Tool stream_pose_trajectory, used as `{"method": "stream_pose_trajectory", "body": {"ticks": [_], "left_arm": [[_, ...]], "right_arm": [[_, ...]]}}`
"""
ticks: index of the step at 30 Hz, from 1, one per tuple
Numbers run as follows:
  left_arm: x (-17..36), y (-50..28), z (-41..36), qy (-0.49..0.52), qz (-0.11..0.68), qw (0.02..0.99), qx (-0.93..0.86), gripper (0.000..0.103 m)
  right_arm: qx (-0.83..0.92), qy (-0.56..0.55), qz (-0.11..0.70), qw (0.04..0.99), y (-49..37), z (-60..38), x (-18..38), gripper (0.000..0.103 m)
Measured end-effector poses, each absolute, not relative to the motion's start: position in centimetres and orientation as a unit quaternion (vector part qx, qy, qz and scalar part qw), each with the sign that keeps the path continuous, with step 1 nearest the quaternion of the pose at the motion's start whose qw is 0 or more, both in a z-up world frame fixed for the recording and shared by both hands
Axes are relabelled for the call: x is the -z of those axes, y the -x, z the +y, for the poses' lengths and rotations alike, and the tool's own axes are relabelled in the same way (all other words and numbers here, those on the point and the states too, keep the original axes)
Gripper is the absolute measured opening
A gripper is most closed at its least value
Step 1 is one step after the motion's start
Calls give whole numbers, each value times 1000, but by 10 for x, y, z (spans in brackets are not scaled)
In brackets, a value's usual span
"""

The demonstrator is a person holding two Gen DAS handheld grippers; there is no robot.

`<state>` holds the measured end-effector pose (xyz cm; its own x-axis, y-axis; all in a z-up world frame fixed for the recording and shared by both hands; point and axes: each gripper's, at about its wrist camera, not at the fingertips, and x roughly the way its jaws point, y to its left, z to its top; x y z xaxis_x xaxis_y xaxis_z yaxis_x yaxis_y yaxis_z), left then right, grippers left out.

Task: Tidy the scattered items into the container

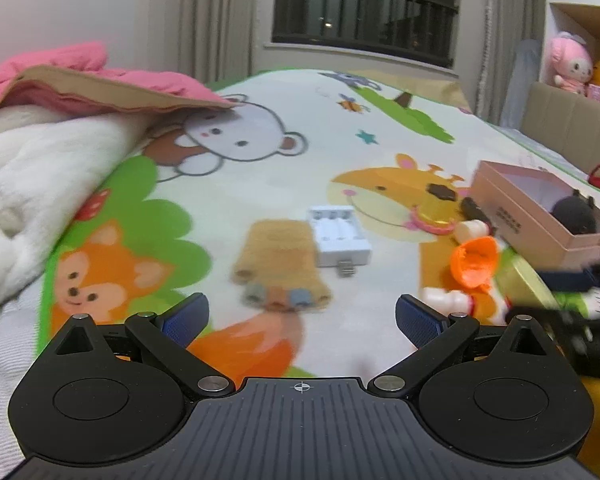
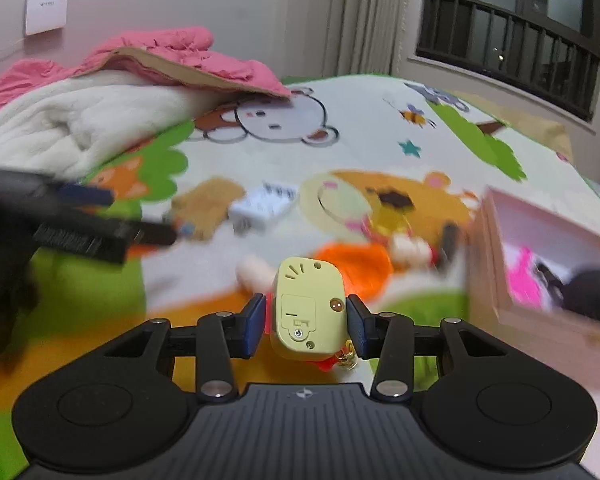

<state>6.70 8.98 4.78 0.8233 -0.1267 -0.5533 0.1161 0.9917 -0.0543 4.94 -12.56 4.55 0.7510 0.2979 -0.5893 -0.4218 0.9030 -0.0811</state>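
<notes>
Between the right gripper's (image 2: 306,322) fingers sits a yellow toy (image 2: 308,312), held only by its sides; it could slip before reaching the pink box (image 2: 496,280). Left gripper (image 1: 302,314) fingers stand wide, empty.

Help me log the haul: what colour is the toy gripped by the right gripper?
Pale yellow toy, clearest in the right wrist view, clamped in the right gripper.

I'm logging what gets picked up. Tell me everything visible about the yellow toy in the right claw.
The yellow toy looks like pale yellow plastic, rounded, with speaker slots on top, a screwed battery cover and a small brown stud. Orange-red parts and a gold trinket show beneath it. It sits upright between the right claw pads, above the mat, left of the box.
</notes>
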Motion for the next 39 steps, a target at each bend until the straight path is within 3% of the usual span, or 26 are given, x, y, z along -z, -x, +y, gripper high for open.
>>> {"method": "stream_pose_trajectory", "body": {"ticks": [3, 7, 9, 17, 19, 21, 26, 29, 32, 39], "left_arm": [[-46, -68, 70, -4, 293, 952, 88, 102], [-43, -70, 39, -31, 292, 949, 118, 102], [-40, -73, 23, -47, 290, 948, 125, 102], [-25, -90, -13, -92, 297, 942, 129, 100], [-24, -90, -14, -96, 299, 941, 128, 97], [-23, -90, -14, -99, 303, 939, 130, 79], [-22, -87, -15, -106, 304, 937, 136, 77], [-20, -86, -15, -104, 308, 935, 141, 60], [-20, -84, -14, -100, 309, 935, 143, 50], [-24, -64, 1, -81, 313, 934, 150, 49]], "right_arm": [[-179, 100, 294, 934, -28, -144, -38, 45], [-153, 72, 275, 947, -9, -166, -38, 64], [-140, 52, 268, 952, -4, -177, -37, 68], [-96, 45, 268, 957, 3, -197, -16, 73], [-91, 35, 270, 958, 4, -201, -11, 74], [-85, 26, 271, 958, 3, -204, -8, 78], [-77, 21, 273, 959, 3, -204, -4, 84], [-74, 29, 272, 959, 3, -200, -3, 85], [-72, 37, 270, 960, 3, -198, -4, 85], [-83, 57, 276, 956, -1, -191, -4, 85]]}}
